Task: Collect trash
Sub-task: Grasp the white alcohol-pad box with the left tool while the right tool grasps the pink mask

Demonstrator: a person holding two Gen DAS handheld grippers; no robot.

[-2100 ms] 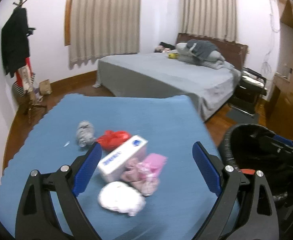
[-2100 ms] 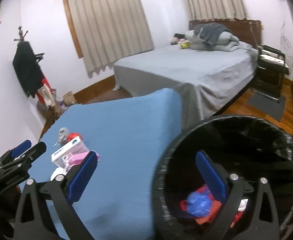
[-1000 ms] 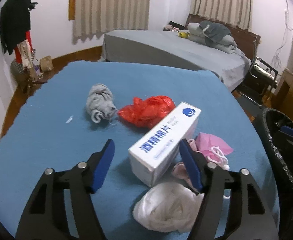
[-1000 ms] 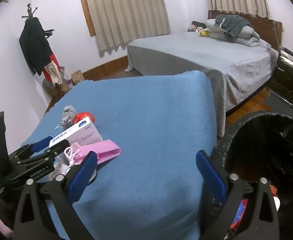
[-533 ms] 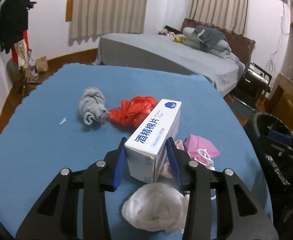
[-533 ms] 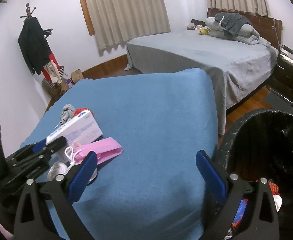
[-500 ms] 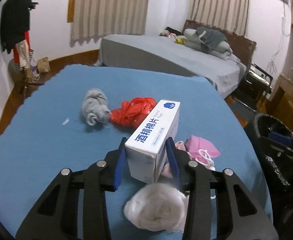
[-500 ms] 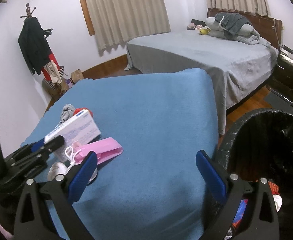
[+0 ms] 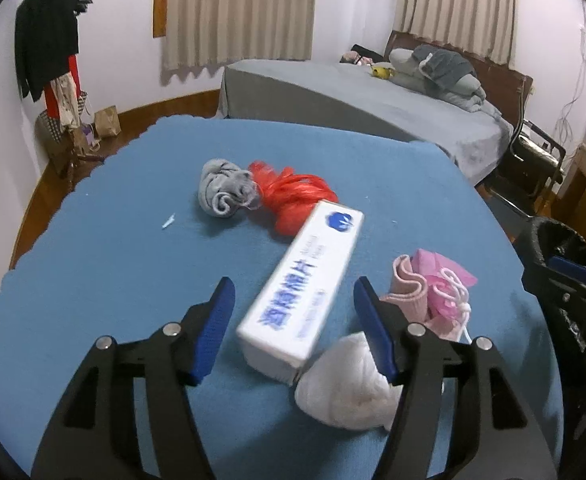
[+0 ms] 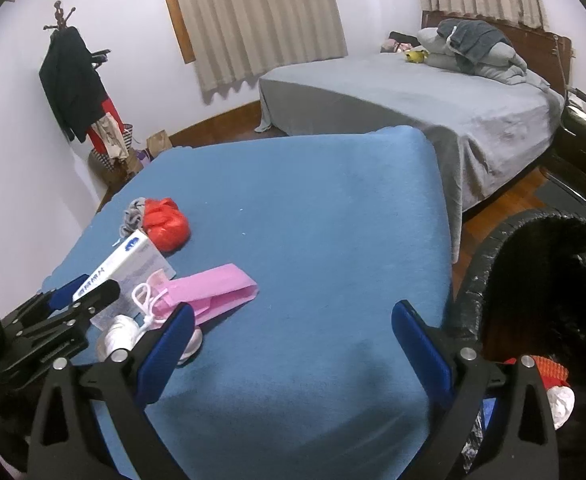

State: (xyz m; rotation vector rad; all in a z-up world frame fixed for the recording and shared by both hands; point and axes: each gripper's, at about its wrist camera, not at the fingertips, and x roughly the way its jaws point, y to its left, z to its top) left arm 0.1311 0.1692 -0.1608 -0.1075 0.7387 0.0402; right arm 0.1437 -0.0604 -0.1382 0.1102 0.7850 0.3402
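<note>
Left wrist view: left gripper (image 9: 293, 304) jaws opening around the white box (image 9: 305, 284), unheld; right gripper (image 10: 293, 320) wide, empty. Some trash sits in the bin (image 10: 493, 240); five pieces remain.

Box (image 9: 305, 280) btwn fingers (image 9: 213, 322), clear tbl (image 10: 313, 220) beyond

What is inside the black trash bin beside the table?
In the right wrist view, the bin holds a red scrap, a white wad and something blue near its bottom. The right gripper and the dark liner hide the rest.
</note>
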